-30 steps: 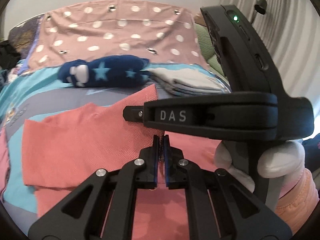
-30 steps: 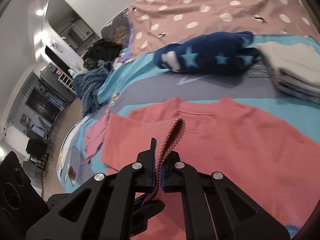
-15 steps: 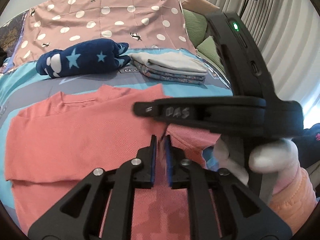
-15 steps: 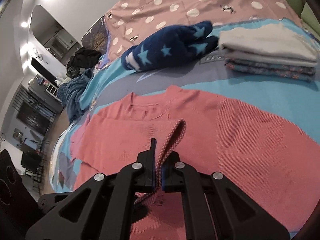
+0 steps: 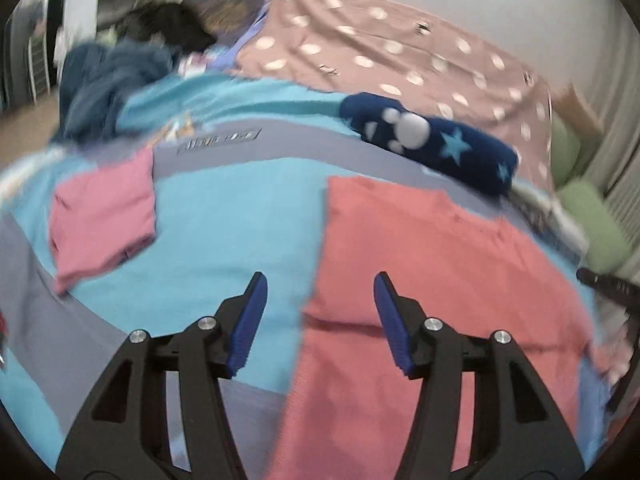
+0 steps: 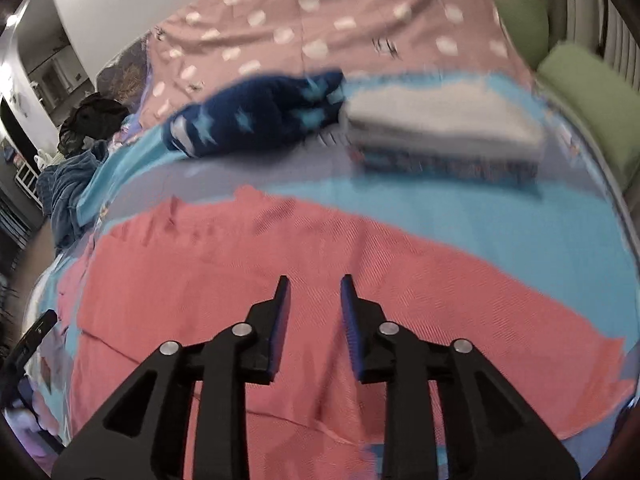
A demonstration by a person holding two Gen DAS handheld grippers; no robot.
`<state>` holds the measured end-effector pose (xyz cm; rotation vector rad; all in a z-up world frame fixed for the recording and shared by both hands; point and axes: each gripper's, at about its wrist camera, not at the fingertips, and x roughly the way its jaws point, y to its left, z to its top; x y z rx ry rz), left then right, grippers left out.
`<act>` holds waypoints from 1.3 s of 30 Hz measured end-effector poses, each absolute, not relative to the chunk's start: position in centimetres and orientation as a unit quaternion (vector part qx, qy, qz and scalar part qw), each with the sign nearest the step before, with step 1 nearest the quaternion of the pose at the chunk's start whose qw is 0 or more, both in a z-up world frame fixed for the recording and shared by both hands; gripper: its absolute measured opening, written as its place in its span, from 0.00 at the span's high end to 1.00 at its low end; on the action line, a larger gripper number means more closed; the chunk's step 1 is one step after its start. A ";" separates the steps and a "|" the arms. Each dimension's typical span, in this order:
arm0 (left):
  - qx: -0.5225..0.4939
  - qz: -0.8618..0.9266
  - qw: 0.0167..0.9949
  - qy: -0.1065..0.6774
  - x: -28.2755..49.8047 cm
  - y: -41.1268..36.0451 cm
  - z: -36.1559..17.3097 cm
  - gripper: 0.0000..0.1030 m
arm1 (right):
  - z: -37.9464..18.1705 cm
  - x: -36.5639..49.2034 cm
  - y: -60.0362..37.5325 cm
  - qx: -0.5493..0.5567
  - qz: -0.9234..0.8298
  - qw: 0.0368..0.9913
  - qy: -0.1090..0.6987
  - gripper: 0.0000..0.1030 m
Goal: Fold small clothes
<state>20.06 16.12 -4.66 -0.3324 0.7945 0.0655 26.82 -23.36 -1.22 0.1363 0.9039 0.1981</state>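
- Both grippers have let go of the coral shirt [image 6: 280, 280]; left gripper [image 5: 316, 312] and right gripper [image 6: 312, 308] have just been opening, jaws now spread with nothing between them.
- Left gripper has swung over the shirt's left edge.
- Shirt lies flat on the striped bedspread [image 5: 232, 216], neckline toward the dotted pillowcase [image 6: 360, 20], long axis across the bed.
- Count: one coral shirt, one folded pink garment [image 5: 104, 212], one navy star bundle [image 6: 256, 120], one folded stack [image 6: 440, 132].

blur: both views smeared, print on bedspread [image 5: 218, 142] unreadable | cut off: coral shirt [image 6: 280, 280] past lower edge | hidden: folded stack [image 5: 536, 208] mostly behind navy star bundle [image 5: 432, 144]
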 end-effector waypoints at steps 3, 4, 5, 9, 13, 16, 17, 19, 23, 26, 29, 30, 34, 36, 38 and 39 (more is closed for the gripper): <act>-0.222 -0.014 0.891 0.397 21.3 18.4 -6.0 0.54 | 0.3 27.8 -18.1 0.038 0.159 0.884 0.437 0.64; -0.234 -0.031 0.886 0.400 21.9 18.5 -6.7 0.59 | 0.4 28.4 -16.0 0.029 0.183 0.877 0.444 0.63; -0.241 -0.044 0.881 0.405 22.2 18.5 -7.3 0.63 | 0.5 28.6 -14.4 0.021 0.196 0.871 0.450 0.63; -0.226 -0.072 0.876 0.421 22.4 17.7 -9.4 0.64 | -0.5 31.5 -5.8 -0.022 0.236 0.848 0.474 0.63; -0.205 -0.088 0.880 0.419 22.6 17.4 -10.1 0.65 | -2.4 34.1 2.8 -0.077 0.263 0.826 0.493 0.63; -0.200 -0.090 0.883 0.414 22.6 17.3 -10.3 0.66 | -4.7 35.7 7.8 -0.117 0.269 0.807 0.513 0.62; -0.199 -0.090 0.884 0.413 22.6 17.2 -10.3 0.69 | -5.2 36.1 8.6 -0.122 0.266 0.804 0.517 0.61; -0.201 -0.090 0.884 0.412 22.6 17.2 -10.3 0.74 | -6.2 36.8 10.1 -0.135 0.262 0.800 0.523 0.61; -0.204 -0.082 0.886 0.408 22.2 17.4 -10.4 0.90 | -7.3 37.2 12.0 -0.174 0.240 0.812 0.502 0.98; -0.171 -0.040 0.896 0.408 21.6 16.6 -9.9 0.91 | -7.4 38.4 11.9 -0.112 0.245 0.824 0.499 1.00; -0.146 -0.026 0.900 0.409 21.3 15.9 -9.8 0.91 | -7.7 38.5 11.8 -0.093 0.263 0.824 0.493 1.00; -0.150 -0.027 0.900 0.409 21.2 16.0 -9.8 0.91 | -7.4 38.3 11.1 -0.088 0.254 0.827 0.493 1.00; -0.193 -0.036 0.894 0.402 20.8 17.6 -10.0 0.82 | -4.2 35.3 5.4 -0.040 0.246 0.851 0.463 0.97; -0.203 -0.035 0.894 0.398 20.7 18.0 -9.9 0.78 | -2.9 32.1 0.9 -0.022 0.248 0.862 0.442 0.93; -0.204 -0.034 0.895 0.394 20.6 18.1 -9.8 0.76 | -2.7 29.2 -3.3 -0.009 0.245 0.865 0.438 0.87; -0.201 -0.033 0.897 0.393 20.6 18.1 -9.8 0.76 | -3.1 27.0 -6.5 -0.001 0.236 0.865 0.442 0.82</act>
